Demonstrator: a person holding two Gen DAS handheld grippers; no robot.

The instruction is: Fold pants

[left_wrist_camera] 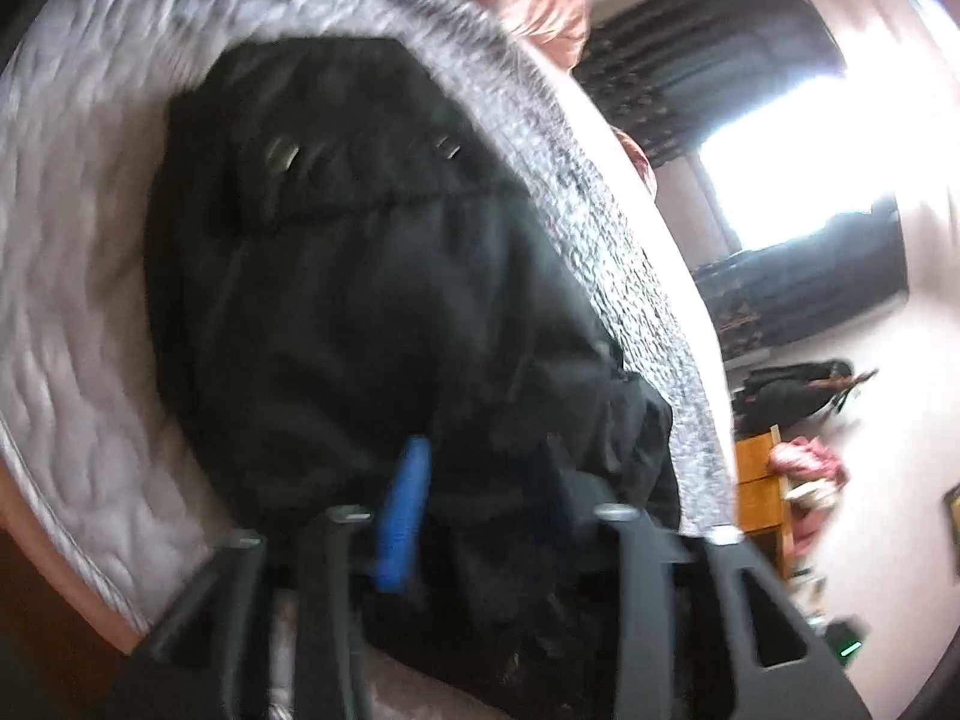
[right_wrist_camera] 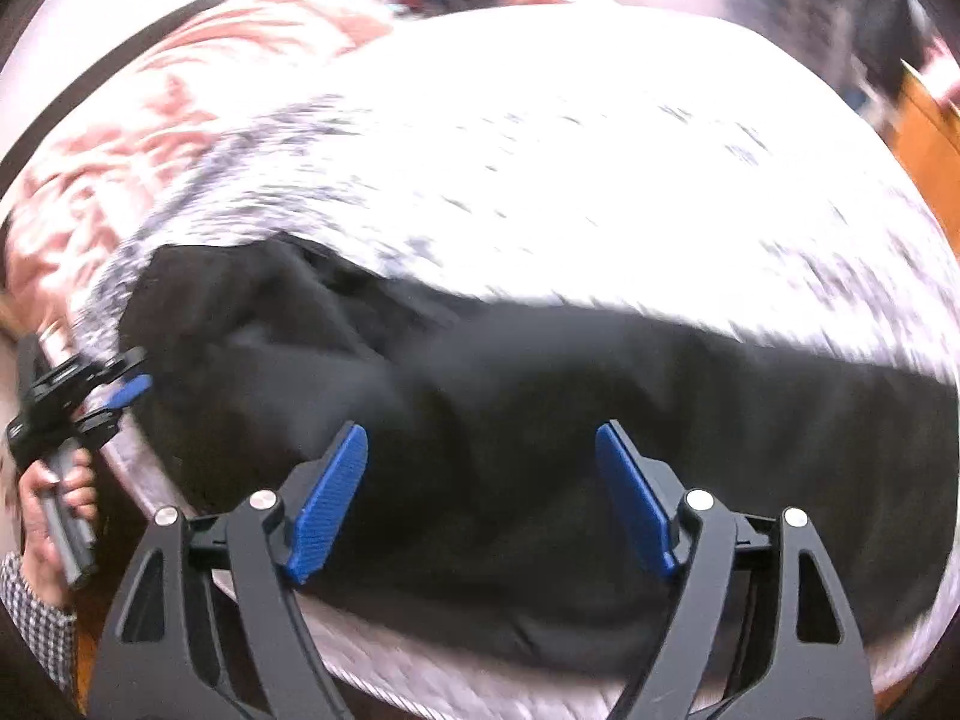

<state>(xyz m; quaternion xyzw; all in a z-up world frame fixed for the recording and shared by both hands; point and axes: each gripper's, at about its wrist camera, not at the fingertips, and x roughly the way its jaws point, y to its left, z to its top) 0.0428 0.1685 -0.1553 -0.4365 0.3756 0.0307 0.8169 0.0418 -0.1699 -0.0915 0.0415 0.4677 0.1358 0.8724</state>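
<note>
Black pants (left_wrist_camera: 336, 276) lie on a pale quilted mattress (left_wrist_camera: 78, 276). In the left wrist view the waist with a metal button (left_wrist_camera: 282, 153) is far from me. My left gripper (left_wrist_camera: 474, 480) has cloth bunched between its fingers; one blue pad (left_wrist_camera: 405, 516) shows, the other is buried in fabric. In the right wrist view the pants (right_wrist_camera: 540, 408) stretch across the bed. My right gripper (right_wrist_camera: 480, 480) hangs open just above them, holding nothing. The left gripper shows in the right wrist view (right_wrist_camera: 120, 390) at the pants' left end, held by a hand.
A pink patterned blanket (right_wrist_camera: 120, 138) lies at the far side of the bed. A speckled grey-white cover (right_wrist_camera: 600, 180) lies behind the pants. A bright window (left_wrist_camera: 792, 150), dark curtains (left_wrist_camera: 690, 60) and wooden furniture (left_wrist_camera: 759, 480) stand beyond the bed edge.
</note>
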